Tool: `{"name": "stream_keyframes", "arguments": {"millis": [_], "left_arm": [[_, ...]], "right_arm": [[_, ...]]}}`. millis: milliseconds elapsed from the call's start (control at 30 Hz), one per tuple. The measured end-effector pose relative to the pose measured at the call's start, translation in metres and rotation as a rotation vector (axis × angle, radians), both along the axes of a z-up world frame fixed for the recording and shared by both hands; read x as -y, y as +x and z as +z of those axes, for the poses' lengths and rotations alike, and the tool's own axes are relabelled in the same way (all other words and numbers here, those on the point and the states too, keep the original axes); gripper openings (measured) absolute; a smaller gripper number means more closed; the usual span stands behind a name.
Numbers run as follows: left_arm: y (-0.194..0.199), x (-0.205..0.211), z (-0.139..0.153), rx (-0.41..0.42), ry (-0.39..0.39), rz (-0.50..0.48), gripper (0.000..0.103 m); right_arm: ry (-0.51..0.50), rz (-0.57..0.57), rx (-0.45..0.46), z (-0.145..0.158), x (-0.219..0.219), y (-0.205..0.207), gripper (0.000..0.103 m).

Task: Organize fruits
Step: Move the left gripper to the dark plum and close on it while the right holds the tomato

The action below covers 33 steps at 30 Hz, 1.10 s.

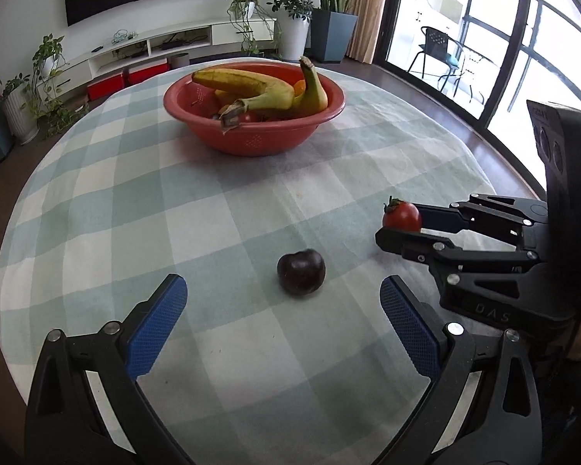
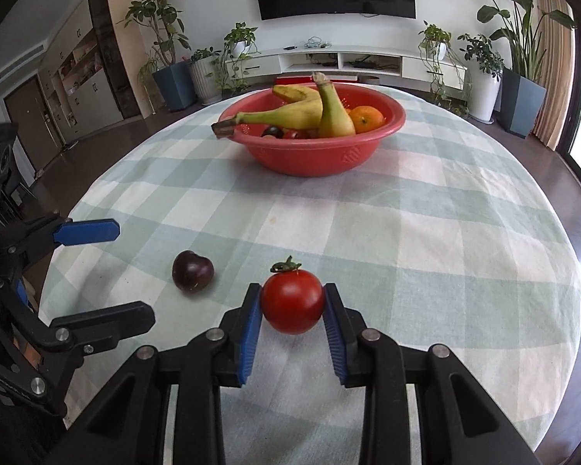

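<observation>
A dark plum (image 1: 301,272) lies on the checked tablecloth, just ahead of and between the tips of my open left gripper (image 1: 283,290); it also shows in the right wrist view (image 2: 193,270). My right gripper (image 2: 292,300) is shut on a red tomato (image 2: 293,301) with a green stem, held just above the cloth; it also shows in the left wrist view (image 1: 402,216). A red bowl (image 1: 254,104) at the far side holds bananas (image 1: 259,91), an orange (image 2: 366,118) and small dark and red fruits.
The round table (image 2: 445,213) has a green-and-white checked cloth; its edge drops off on all sides. The left gripper (image 2: 108,271) shows at the left of the right wrist view. Potted plants, a TV cabinet and a glass door lie beyond.
</observation>
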<state>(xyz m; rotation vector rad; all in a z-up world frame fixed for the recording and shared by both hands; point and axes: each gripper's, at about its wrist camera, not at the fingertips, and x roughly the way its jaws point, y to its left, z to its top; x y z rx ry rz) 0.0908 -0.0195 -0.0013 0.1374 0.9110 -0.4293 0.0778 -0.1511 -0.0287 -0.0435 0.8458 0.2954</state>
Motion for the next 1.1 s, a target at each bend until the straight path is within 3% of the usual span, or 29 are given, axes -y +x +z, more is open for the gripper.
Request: {"name": "stream_keyframes", "arguments": {"millis": [133,300,400,567,633,1100], "left_arm": [[0.016,0.013,-0.003,-0.033,0.009,0.002,0.071],[0.022,0.021,-0.018,-0.079,0.044,0.014,0.071],[0.024,0.021,-0.027,-0.101,0.044,0.019,0.055],[0.026,0.023,-0.031,-0.102,0.049,0.022,0.049],[0.027,0.024,-0.031,-0.097,0.052,0.02,0.035],[0.021,0.023,-0.031,-0.076,0.069,0.015,0.034]], "right_arm": [[-0.023,-0.014,0.007,-0.001,0.003,0.001,0.034],[0.003,-0.024,0.005,0.001,0.009,0.001,0.034],[0.006,-0.019,0.009,0.002,0.009,0.0,0.034],[0.011,-0.017,0.009,0.003,0.008,0.0,0.034],[0.015,-0.02,0.006,0.002,0.009,-0.001,0.034],[0.012,-0.018,-0.002,0.002,0.009,0.0,0.034]]}}
